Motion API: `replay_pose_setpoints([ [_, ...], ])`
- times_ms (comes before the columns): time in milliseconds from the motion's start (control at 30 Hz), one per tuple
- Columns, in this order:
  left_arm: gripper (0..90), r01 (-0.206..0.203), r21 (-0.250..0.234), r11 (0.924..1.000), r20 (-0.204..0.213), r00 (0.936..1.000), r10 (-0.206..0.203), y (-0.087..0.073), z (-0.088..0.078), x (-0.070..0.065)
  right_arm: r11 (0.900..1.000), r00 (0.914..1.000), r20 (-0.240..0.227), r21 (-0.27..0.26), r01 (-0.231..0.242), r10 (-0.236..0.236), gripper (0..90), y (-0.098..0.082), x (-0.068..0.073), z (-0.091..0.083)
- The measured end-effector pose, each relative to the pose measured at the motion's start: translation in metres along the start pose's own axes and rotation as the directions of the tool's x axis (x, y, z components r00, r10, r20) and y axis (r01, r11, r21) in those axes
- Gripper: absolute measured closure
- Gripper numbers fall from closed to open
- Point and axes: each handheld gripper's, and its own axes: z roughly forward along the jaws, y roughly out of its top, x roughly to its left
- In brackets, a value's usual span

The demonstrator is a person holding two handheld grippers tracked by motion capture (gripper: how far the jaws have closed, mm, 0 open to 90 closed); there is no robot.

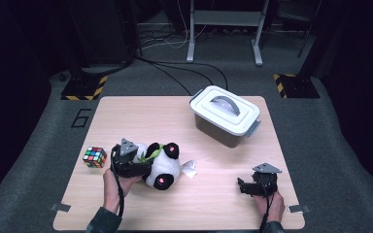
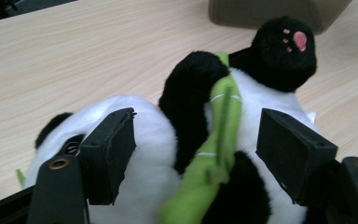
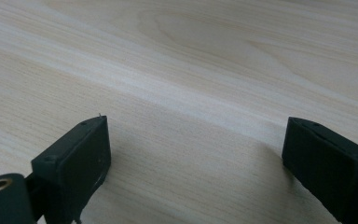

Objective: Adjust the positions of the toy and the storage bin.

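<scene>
i am steering two hand-held grippers over a pale wooden table (image 1: 126,121). the work in hand centres on a soft black-and-white plush panda with a green fabric bamboo stalk (image 1: 162,165), which lies on its back on the left half of the table, near the front edge. what matters for the coming move is that the left gripper (image 1: 143,167) is right at the panda, coming in from the toy's left side, while the right gripper (image 1: 243,187) rests well apart on the right, over bare wood. in the left gripper view, the panda (image 2: 242,107) lies lengthwise away from the gripper, head nearest and a pink-soled foot farthest. the two black jaws stand partly apart, one on each side of the toy's body with the green stalk between them; the pads seem to brush the fur rather than press it, so i judge the toy is not gripped. the right gripper (image 3: 193,154) has its jaws spread wide with nothing between them. a multicoloured puzzle cube (image 1: 94,157) sits just left of the left hand. a grey lidded plastic box with a handle (image 1: 226,115) stands at the far right, well clear of both grippers.
</scene>
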Motion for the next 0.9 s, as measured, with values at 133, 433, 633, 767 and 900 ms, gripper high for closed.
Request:
replay_pose_setpoints([
  [133, 41.9, 0.011, 0.026, 0.9996, -0.001, 0.9999, -0.011, -0.001, 0.014, -0.008, 1.000, 1.0000, -0.001, -0.001, 0.000, 0.000, 7.2, 0.000, 0.000, 0.000],
  [433, 73.6, -0.113, 0.012, 0.9935, 0.090, 0.9897, 0.112, -0.001, 0.015, 0.002, 1.000, 1.0000, -0.001, 0.000, 0.001, -0.001, 7.3, 0.000, 0.000, 0.000],
  [633, 76.4, -0.236, 0.004, 0.9717, 0.145, 0.9616, 0.233, 0.006, -0.003, 0.019, 1.000, 1.0000, 0.001, -0.001, 0.000, 0.000, 7.2, 0.000, 0.000, 0.000],
  [767, 76.4, -0.248, 0.004, 0.9687, 0.191, 0.9510, 0.243, 0.000, -0.016, 0.028, 1.000, 1.0000, 0.001, -0.001, 0.001, -0.001, 7.2, 0.000, 0.000, 0.000],
  [900, 75.5, -0.183, 0.007, 0.9831, 0.240, 0.9546, 0.176, -0.019, -0.017, 0.026, 1.000, 1.0000, 0.005, -0.003, 0.000, 0.000, 7.2, 0.000, 0.001, 0.000],
])
